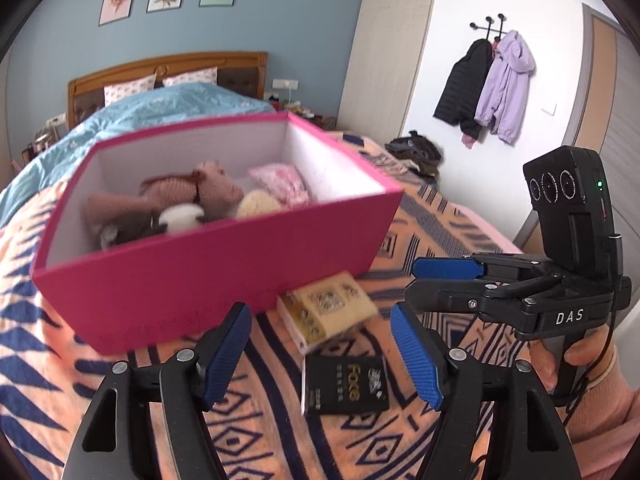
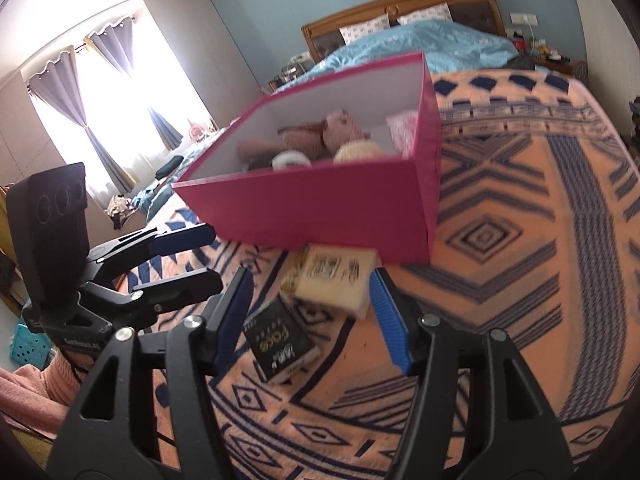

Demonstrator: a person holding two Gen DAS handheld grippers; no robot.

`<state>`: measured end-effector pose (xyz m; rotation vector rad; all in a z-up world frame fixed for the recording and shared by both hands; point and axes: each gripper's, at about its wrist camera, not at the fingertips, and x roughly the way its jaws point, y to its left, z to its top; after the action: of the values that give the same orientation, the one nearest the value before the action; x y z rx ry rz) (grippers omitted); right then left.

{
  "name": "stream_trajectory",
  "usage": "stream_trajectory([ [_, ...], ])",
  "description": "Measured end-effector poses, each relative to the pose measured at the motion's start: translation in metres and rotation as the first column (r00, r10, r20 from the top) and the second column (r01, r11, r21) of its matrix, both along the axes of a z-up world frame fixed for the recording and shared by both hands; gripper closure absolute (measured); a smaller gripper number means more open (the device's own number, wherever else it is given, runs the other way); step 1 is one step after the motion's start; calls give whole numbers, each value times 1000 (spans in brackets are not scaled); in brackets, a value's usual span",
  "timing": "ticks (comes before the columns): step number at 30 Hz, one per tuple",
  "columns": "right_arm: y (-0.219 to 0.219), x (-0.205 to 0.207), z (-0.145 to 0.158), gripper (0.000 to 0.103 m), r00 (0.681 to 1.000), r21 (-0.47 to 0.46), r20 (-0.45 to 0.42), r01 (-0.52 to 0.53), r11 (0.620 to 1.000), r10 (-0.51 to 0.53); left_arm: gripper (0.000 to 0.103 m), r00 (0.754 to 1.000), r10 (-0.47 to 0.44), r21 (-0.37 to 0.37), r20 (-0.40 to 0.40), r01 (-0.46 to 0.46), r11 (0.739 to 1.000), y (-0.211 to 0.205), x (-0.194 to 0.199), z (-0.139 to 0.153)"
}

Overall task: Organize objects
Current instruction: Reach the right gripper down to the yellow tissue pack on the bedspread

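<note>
Both my grippers, left and right, gape empty. Mid-frame lie a cream pack and black pack, below the pink box

A pink box with soft toys inside sits on the bed. A tan packet and a black packet lie between the right tool's open fingers.

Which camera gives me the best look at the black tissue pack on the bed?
The left wrist view: the black tissue pack lies flat there, its printed face readable. The right wrist view shows the pack more skewed, at an angle.
</note>
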<state>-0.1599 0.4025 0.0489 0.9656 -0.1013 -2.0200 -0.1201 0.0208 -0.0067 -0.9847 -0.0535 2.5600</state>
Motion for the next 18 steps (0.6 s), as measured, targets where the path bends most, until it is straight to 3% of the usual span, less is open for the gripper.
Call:
stream_trajectory([
  [5,-3,-3,-15,41,999,15,40,0,1000,-1,30,998,-13,8,62,12,1000,3,-5,-19],
  [18,-8,-28,-29,41,992,12,123,29,999,-31,35,993,-11,5,121,11,1000,15,-24,-33],
])
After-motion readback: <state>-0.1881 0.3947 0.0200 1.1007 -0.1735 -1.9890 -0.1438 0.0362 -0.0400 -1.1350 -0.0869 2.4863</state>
